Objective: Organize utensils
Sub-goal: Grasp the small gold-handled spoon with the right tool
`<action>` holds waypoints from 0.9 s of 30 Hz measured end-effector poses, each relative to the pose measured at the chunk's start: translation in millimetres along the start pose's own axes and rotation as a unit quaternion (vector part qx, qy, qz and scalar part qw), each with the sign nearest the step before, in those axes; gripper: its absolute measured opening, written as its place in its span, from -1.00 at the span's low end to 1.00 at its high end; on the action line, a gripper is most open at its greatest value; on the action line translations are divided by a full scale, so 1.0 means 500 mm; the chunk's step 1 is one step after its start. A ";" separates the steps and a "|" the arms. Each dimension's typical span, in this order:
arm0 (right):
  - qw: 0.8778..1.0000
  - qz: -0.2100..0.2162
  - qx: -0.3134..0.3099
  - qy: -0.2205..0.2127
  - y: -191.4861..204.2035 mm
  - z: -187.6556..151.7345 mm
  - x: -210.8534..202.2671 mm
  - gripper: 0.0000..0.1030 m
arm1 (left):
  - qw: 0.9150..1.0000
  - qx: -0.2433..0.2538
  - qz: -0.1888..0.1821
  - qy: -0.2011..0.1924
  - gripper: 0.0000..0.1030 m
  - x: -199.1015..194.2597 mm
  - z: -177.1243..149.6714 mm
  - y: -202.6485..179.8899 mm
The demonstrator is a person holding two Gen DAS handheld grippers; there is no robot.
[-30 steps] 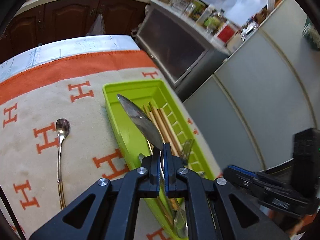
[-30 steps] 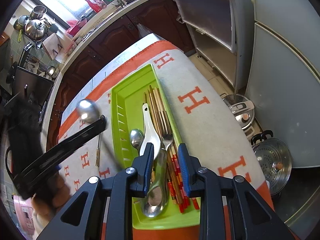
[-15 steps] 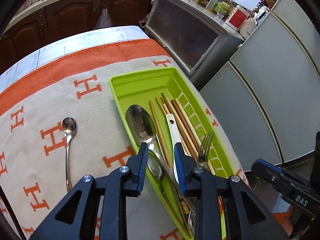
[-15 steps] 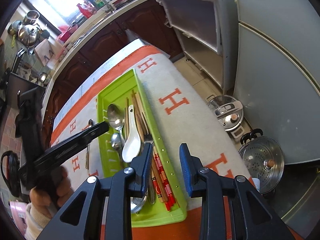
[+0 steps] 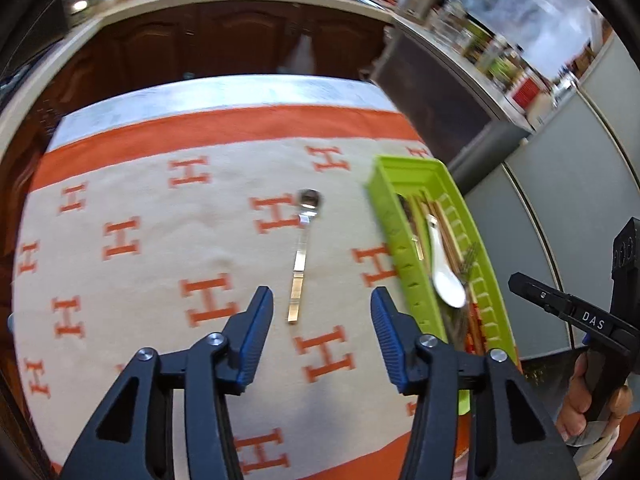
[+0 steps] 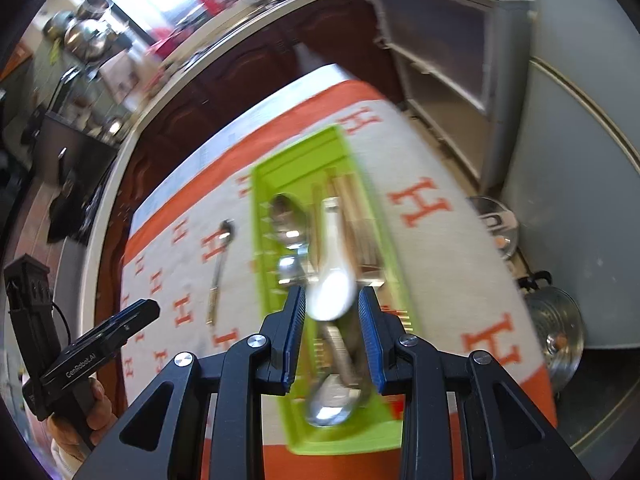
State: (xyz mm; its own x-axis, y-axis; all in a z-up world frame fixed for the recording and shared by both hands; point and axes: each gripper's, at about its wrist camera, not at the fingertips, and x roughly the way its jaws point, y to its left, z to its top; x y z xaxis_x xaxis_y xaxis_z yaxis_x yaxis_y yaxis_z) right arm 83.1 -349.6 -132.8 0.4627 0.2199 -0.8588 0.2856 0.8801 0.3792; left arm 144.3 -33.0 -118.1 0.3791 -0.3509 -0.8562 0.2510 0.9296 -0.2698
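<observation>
Long spoon (image 5: 302, 248) lies near-to-far on the cloth (image 5: 140, 208), bowl at the far end. Left gripper (image 5: 322, 308) just opened, empty; right gripper (image 6: 331, 312) parted, gripping nothing, over the green tray (image 6: 264, 184).

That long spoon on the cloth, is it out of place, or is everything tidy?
Yes. The long-handled spoon lies alone on the tablecloth, beside the green tray rather than in it, while the other utensils, including the white spoon, are in the tray.

One long-handled metal spoon (image 5: 301, 258) lies flat on the cloth beside the lime green tray (image 5: 386, 204), which holds a white ceramic spoon (image 5: 444, 270), chopsticks, a fork and metal spoons.
</observation>
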 end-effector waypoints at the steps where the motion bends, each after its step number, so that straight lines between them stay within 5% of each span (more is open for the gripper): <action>1: 1.000 0.004 -0.006 0.003 0.016 0.004 0.004 -0.45 | 1.000 -0.013 0.012 -0.013 0.06 -0.021 -0.005 0.026; 8: 0.996 0.024 -0.077 0.038 0.187 0.034 0.056 -0.45 | 0.995 -0.058 0.053 -0.066 0.63 -0.097 -0.012 0.137; 19: 0.983 -0.035 -0.097 0.154 0.348 0.073 0.301 -0.44 | 0.982 -0.101 0.149 -0.052 0.73 -0.040 -0.034 0.259; 27: 0.970 -0.104 -0.109 0.190 0.367 0.088 0.443 -0.44 | 0.981 -0.111 0.158 -0.028 0.73 0.010 -0.065 0.298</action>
State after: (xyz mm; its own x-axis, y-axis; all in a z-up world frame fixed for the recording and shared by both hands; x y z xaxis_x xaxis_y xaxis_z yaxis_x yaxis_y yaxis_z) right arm 275.1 -158.1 -238.2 0.0599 0.1311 -0.9896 0.1360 0.9810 0.1382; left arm 154.7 107.6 -176.7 0.4575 -0.0421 -0.8882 -0.0836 0.9924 -0.0900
